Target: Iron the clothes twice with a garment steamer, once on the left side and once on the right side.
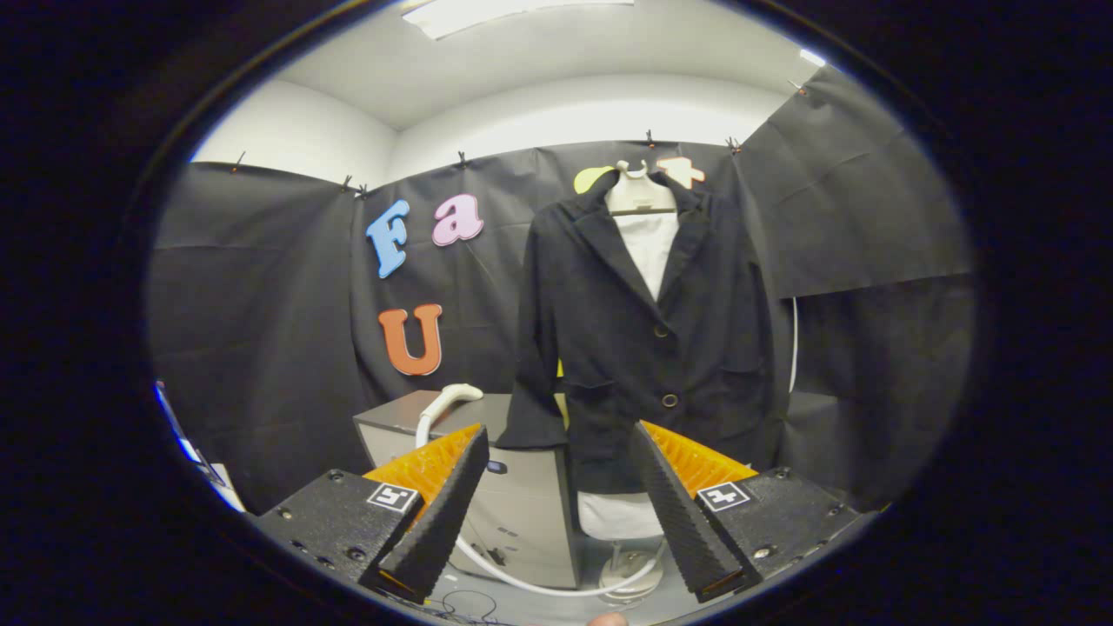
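**Fingers apart before the jacket**

My gripper (pixel 556 435) stood wide open, holding nothing. Beyond my fingers the black jacket (pixel 643 339) hung on a mannequin (pixel 642 196). The steamer head (pixel 448 400) rested on a grey cabinet (pixel 522 513), beside the jacket's sleeve, its white hose (pixel 539 587) trailing below.

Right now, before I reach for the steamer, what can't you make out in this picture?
- Steamer head: only its white curved top shows, lying on the grey cabinet; the left finger covers where it joins the hose.
- Jacket: its back is turned away, and the hem is partly behind the right finger.
- Stand base: partly behind the right finger.
- Gripper: fingers open, holding nothing.
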`<action>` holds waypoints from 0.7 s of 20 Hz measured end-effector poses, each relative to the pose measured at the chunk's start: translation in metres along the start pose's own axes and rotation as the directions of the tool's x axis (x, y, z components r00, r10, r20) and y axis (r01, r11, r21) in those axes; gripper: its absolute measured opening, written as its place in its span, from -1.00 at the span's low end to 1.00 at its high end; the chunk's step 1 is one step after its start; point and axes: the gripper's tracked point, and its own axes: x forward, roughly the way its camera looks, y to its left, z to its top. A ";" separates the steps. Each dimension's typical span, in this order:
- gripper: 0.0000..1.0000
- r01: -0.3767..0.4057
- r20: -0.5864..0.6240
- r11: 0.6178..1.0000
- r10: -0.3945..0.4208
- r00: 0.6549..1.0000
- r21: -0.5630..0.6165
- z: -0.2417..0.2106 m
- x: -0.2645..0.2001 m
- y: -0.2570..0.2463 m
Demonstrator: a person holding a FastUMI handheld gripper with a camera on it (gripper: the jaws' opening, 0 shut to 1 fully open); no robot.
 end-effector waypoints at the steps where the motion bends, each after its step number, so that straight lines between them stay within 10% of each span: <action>1: 1.00 -0.009 -0.010 1.000 0.009 1.000 0.002 -0.001 0.008 0.012; 14: 1.00 -0.260 -0.207 0.962 0.272 0.940 0.081 -0.038 0.218 0.170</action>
